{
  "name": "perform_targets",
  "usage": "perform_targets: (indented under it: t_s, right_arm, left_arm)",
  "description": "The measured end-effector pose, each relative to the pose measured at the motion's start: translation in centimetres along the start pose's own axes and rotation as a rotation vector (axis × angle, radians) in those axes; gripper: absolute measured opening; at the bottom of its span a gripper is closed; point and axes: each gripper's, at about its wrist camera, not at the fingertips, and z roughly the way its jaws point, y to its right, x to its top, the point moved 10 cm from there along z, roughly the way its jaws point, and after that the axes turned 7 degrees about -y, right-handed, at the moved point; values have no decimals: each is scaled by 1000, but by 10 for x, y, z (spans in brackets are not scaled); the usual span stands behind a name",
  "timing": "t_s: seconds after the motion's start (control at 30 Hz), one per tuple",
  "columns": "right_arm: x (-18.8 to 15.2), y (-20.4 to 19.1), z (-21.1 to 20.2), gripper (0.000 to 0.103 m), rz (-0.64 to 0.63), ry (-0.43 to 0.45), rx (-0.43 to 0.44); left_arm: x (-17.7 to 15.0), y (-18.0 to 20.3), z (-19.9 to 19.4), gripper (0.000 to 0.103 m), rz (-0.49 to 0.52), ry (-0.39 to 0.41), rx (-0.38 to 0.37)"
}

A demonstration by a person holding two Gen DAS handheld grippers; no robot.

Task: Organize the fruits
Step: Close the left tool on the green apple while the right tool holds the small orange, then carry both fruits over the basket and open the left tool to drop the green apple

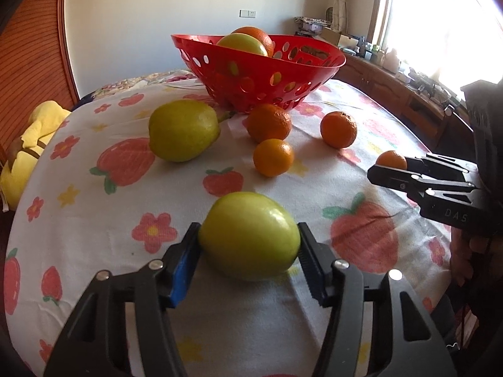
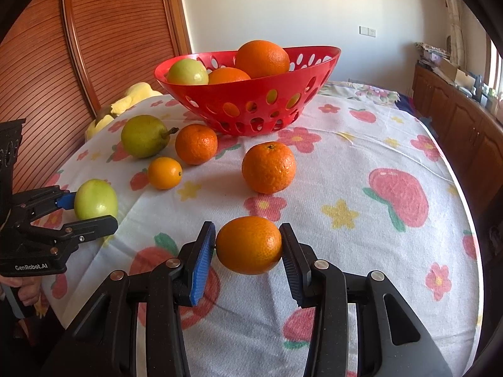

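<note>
My left gripper (image 1: 248,235) is shut on a green apple (image 1: 250,235) that rests on the strawberry-print cloth (image 1: 94,220); both pads touch its sides. From the right wrist view, the left gripper (image 2: 89,212) and its apple (image 2: 96,199) sit at the left edge. A small orange (image 2: 248,245) is clamped in my right gripper (image 2: 248,232), just above the cloth. A red perforated basket (image 2: 239,91) at the back holds a green apple (image 2: 187,72) and two oranges (image 2: 262,58). A pear (image 2: 144,136) and three mandarins (image 2: 268,168) lie loose in front of it.
A yellow plush toy (image 1: 28,144) lies off the cloth's left edge beside a slatted wooden panel (image 2: 47,62). Wooden cabinets (image 2: 465,125) run along the right under a bright window (image 1: 440,15). A person's hand (image 2: 28,292) grips the left tool's handle.
</note>
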Motion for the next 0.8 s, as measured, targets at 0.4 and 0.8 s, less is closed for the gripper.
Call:
perform_targets:
  t_s: [0.4, 0.8]
  right_arm:
    - [0, -1, -2, 42, -10, -3, -7]
    - [38, 2, -25, 42, -52, 52, -8]
  left_arm:
    - [38, 9, -28, 58, 27, 85, -19]
    - [118, 27, -53, 58, 81, 189, -40]
